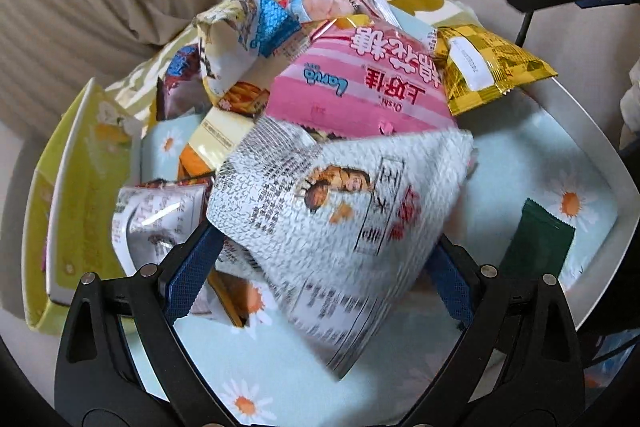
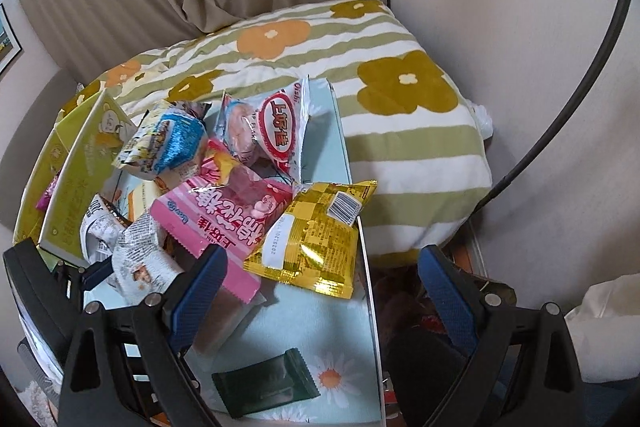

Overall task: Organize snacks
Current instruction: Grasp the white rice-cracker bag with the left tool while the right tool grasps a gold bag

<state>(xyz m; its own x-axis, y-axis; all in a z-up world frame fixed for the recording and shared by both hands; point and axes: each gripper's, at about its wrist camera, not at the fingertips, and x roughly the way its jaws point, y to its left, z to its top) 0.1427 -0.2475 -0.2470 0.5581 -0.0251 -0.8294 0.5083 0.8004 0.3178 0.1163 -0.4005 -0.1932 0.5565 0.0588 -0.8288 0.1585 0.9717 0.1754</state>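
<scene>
- Both pairs of jaws stood wide and released; we gripped nothing.
- Our left gripper [image 1: 320, 291] straddled a white snack bag [image 1: 332, 195] printed in black, blurred; whether the blue pads touched it we could not tell.
- Our right gripper [image 2: 324, 283] hung over the table edge [image 2: 370, 291], its left finger [image 2: 196, 295] in front of the pink Oishi bag [image 2: 224, 227]; its right finger was off the table.
- Snacks lay heaped on the daisy-print tabletop [image 2: 320, 323]: a gold packet [image 2: 312, 243] beside the pink bag, a dark green sachet [image 2: 266, 383] lying apart.
- A yellow-green box [image 2: 80, 171] stood at the pile's left.
- A flowered striped cushion [image 2: 400, 99] lay behind.
</scene>
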